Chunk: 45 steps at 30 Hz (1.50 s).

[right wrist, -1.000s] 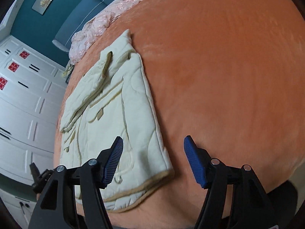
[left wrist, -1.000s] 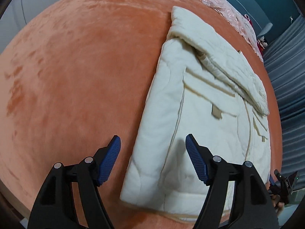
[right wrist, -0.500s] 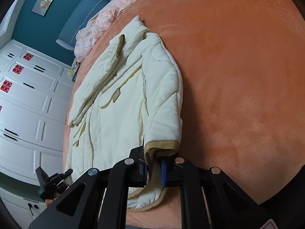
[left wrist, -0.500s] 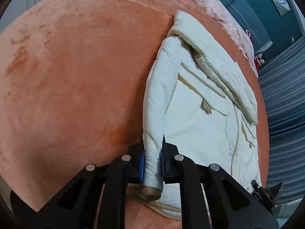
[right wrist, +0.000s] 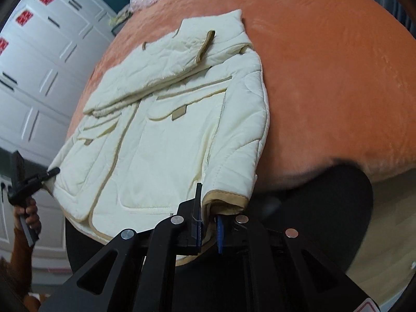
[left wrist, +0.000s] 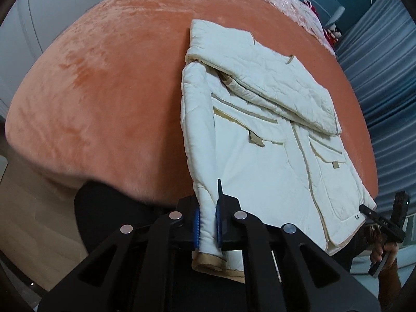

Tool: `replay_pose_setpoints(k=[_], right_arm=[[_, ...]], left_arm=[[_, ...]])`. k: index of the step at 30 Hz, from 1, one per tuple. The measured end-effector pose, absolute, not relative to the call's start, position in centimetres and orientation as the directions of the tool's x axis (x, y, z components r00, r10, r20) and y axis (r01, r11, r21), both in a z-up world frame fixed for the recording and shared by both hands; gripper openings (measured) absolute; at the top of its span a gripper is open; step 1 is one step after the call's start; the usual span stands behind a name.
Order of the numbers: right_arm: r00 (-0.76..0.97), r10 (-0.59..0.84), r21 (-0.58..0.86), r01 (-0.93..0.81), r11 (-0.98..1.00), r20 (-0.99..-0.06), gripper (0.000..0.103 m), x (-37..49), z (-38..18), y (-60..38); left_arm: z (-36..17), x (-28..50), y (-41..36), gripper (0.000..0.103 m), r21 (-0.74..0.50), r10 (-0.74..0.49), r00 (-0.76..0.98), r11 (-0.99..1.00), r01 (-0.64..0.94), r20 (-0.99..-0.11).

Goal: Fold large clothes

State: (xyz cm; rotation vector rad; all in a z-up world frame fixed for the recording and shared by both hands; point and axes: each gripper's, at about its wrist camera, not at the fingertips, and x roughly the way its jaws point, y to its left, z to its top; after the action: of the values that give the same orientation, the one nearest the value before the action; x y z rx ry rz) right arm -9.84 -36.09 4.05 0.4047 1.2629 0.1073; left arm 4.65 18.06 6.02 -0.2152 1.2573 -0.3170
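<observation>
cream jacket (left wrist: 265, 156) (sleeve cuff) pinched between left gripper (left wrist: 208, 223) pads

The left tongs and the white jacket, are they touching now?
Touching. The left wrist view shows the left tongs shut on the jacket, both blue pads pressing a bottom corner.

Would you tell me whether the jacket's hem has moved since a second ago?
Yes: the jacket's hem has lifted off the orange blanket, toward the camera.
</observation>
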Motion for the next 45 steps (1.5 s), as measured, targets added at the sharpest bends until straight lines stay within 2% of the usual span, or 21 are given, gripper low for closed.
replay_pose_setpoints(k=[5, 8, 10, 16, 20, 23, 29, 35, 37, 39, 41, 45], right_arm=[[0.176, 0.335, 0.359, 0.130, 0.924, -0.926, 0.007, -16.4, 5.7, -34.5], [0.205, 0.345, 0.375, 0.129, 0.918, -0.916, 0.007, -16.9, 7.1, -34.6], [0.282, 0.343, 0.388, 0.119, 0.914, -0.896, 0.007, -15.6, 8.9, -35.4], [0.625, 0.272, 0.423, 0.103, 0.900, -0.732, 0.007, -8.7, 15.6, -38.3], [0.733, 0.220, 0.467, 0.148, 0.872, -0.643, 0.007, -2.9, 15.4, -40.3], [0.759, 0.178, 0.470, 0.185, 0.863, -0.626, 0.007, 1.6, 13.8, -40.6], [0.776, 0.094, 0.436, 0.246, 0.866, -0.624, 0.009, 7.2, 10.4, -40.2], [0.813, 0.072, 0.505, 0.287, 0.814, -0.577, 0.022, 8.3, 9.2, -41.5], [0.848, 0.039, 0.529, 0.292, 0.797, -0.528, 0.032, 7.7, 9.7, -42.1], [0.873, 0.006, 0.529, 0.290, 0.797, -0.487, 0.050, 6.9, 10.4, -42.6], [0.874, 0.000, 0.512, 0.284, 0.810, -0.485, 0.056, 6.6, 10.5, -42.5], [0.838, 0.010, 0.449, 0.282, 0.848, -0.545, 0.057, 5.9, 9.1, -42.3]], left_arm=[[7.2, -3.1, 20.6, 0.007, -0.310, -0.321, 0.161, 0.946, 0.091, -0.933], [8.9, -5.1, 21.0, 0.007, -0.322, -0.331, 0.185, 0.944, 0.078, -0.925], [10.5, -4.9, 20.9, 0.007, -0.348, -0.358, 0.243, 0.934, 0.083, -0.901], [16.9, 0.2, 18.7, 0.007, -0.340, -0.390, 0.490, 0.921, 0.191, -0.780], [18.4, 5.3, 16.5, 0.007, -0.318, -0.377, 0.607, 0.925, 0.209, -0.699], [17.4, 9.6, 15.1, 0.007, -0.312, -0.346, 0.632, 0.935, 0.170, -0.693], [13.5, 16.6, 12.5, 0.009, -0.225, -0.241, 0.618, 0.969, 0.106, -0.748], [9.9, 20.7, 12.3, 0.011, -0.197, -0.200, 0.582, 0.978, 0.069, -0.788], [9.6, 21.0, 12.9, 0.012, -0.223, -0.209, 0.590, 0.974, 0.051, -0.780], [9.8, 20.8, 13.5, 0.016, -0.264, -0.240, 0.598, 0.963, 0.050, -0.765], [10.3, 20.1, 13.5, 0.020, -0.272, -0.253, 0.628, 0.960, 0.067, -0.736], [10.9, 19.2, 12.5, 0.021, -0.222, -0.222, 0.676, 0.971, 0.088, -0.703]])
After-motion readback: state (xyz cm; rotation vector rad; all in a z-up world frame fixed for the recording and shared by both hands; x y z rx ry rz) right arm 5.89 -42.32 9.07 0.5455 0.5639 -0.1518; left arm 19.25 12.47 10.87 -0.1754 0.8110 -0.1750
